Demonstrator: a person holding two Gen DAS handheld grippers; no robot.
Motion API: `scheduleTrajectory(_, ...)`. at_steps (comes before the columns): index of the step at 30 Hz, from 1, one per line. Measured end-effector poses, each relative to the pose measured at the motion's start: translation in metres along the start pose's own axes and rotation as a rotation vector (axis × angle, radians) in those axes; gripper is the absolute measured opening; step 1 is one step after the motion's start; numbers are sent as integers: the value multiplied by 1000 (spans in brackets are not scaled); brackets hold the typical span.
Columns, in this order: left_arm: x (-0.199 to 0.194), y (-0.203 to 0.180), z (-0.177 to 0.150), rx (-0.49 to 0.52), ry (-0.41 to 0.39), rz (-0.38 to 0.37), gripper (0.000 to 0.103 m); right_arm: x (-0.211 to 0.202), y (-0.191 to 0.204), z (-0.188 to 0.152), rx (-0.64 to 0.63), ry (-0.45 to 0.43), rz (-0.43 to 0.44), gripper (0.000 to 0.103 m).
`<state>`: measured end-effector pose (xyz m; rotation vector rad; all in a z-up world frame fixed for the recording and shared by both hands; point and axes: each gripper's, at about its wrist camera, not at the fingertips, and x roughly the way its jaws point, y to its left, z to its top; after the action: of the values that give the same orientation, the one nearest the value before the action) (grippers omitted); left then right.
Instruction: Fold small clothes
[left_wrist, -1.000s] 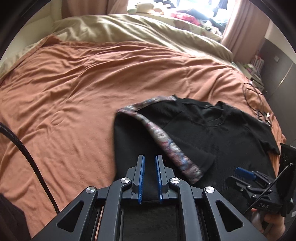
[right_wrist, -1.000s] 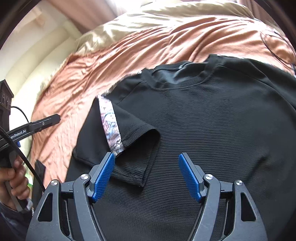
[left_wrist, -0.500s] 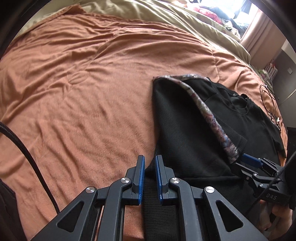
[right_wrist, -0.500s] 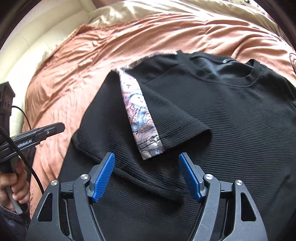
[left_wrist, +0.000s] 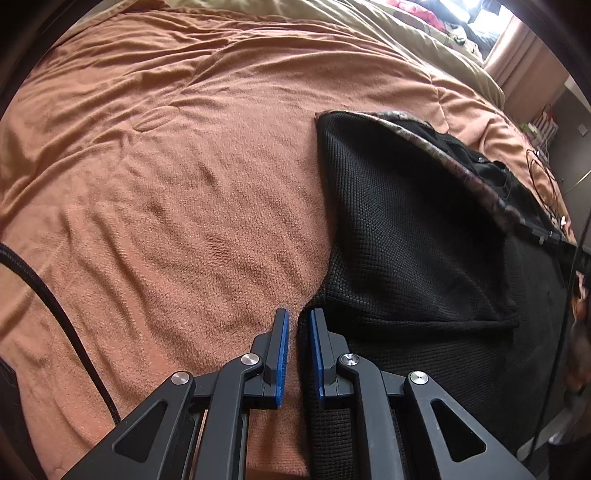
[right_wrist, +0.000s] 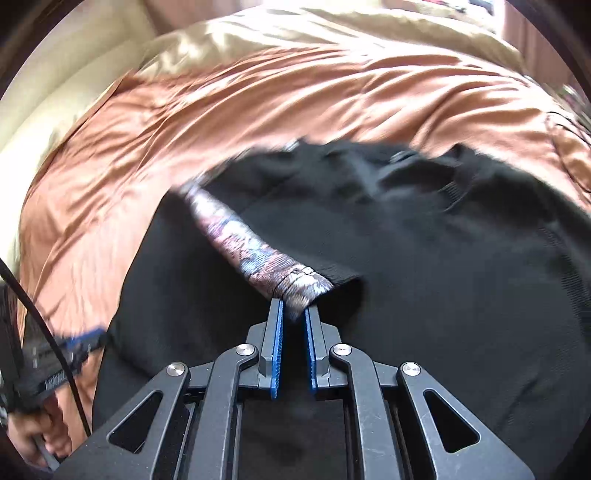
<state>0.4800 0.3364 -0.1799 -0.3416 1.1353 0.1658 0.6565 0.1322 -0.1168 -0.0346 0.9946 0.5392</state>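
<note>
A black knit shirt (left_wrist: 406, 240) lies on the orange blanket (left_wrist: 184, 184), one side folded over so a patterned strip (left_wrist: 461, 173) shows. My left gripper (left_wrist: 297, 314) hangs low over the blanket at the shirt's left edge, shut on a black fold that runs back between its fingers. In the right wrist view the shirt (right_wrist: 443, 277) is blurred. The jaws of my right gripper (right_wrist: 294, 304) are closing, and the near end of the patterned strip (right_wrist: 251, 251) sits pinched between the fingertips. The left gripper (right_wrist: 74, 343) appears blurred at far left, held by a hand (right_wrist: 33, 432).
The orange blanket (right_wrist: 295, 103) spreads wide to the left and beyond the shirt. A beige duvet (left_wrist: 406, 33) is bunched at the bed's far side. A thin cable (left_wrist: 539, 170) lies on the bed past the shirt, near its right edge.
My left gripper sank toward the blanket, still shut on the shirt's edge. My right gripper slid across to the end of the patterned strip and went from wide open to closed on it.
</note>
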Motion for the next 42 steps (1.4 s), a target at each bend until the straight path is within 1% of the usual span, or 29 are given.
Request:
scheduleTrajectory(3,-1,1,-1,2,0,-1,13,-2,-14,6,18,-3,-33,9)
scheduleTrajectory(5,-1,2,-2,3,-1,-1,13,0,-22,4,26,20,-28,15)
scheduleTrajectory(6,-1,2,-3,3,-1,0,13,1,-25,4,31,27,-25,23)
scheduleTrajectory(7,-1,1,-3,2,-1,-1,13,2,-30,1,42,33,-19,35)
scheduleTrajectory(8,0,1,-4,4,-2,1,13,2,-33,-1,50,34,-15,42)
scheduleTrajectory(9,1,0,-3,6,-1,4,13,3,-37,-4,60,31,-6,54)
scheduleTrajectory(10,1,0,-3,7,-1,6,13,4,-40,-7,68,31,5,58)
scheduleTrajectory(12,2,-1,-1,7,-1,7,13,8,-41,-10,63,43,13,58)
scheduleTrajectory(15,2,-1,0,10,-1,7,13,16,-33,-11,12,59,24,58)
scheduleTrajectory(17,3,-2,1,13,-1,9,13,23,-23,-5,-32,63,14,58)
scheduleTrajectory(19,3,-2,1,10,-4,8,13,31,-17,6,-51,64,-11,58)
scheduleTrajectory(21,3,-2,2,8,-11,7,13,39,-19,16,-45,59,-31,58)
scheduleTrajectory(25,3,-2,3,19,-19,9,13,58,-38,33,9,50,-126,58)
scheduleTrajectory(26,4,-2,3,20,-17,9,13,60,-43,35,21,48,-137,56)
scheduleTrajectory(27,5,-2,2,20,-15,8,13,63,-46,35,31,50,-137,46)
scheduleTrajectory(28,5,-1,2,20,-14,7,13,65,-51,35,43,57,-129,40)
scheduleTrajectory(29,5,-1,2,18,-16,5,13,64,-53,35,47,57,-123,38)
scheduleTrajectory(30,5,0,2,16,-17,5,13,62,-55,34,54,58,-107,33)
scheduleTrajectory(31,5,-1,2,15,-17,6,13,58,-58,32,70,61,-76,32)
scheduleTrajectory(33,4,-2,1,14,-19,12,13,52,-61,28,102,66,-21,32)
scheduleTrajectory(34,4,-2,1,15,-21,16,13,48,-64,23,123,72,25,32)
scheduleTrajectory(36,4,-3,0,19,-27,21,13,44,-66,15,146,87,78,32)
scheduleTrajectory(37,5,-3,0,20,-29,22,13,44,-66,9,154,101,119,32)
scheduleTrajectory(39,5,-3,-1,16,-32,22,13,48,-62,2,151,127,142,32)
scheduleTrajectory(42,5,-3,0,12,-31,24,13,49,-58,-3,153,122,139,32)
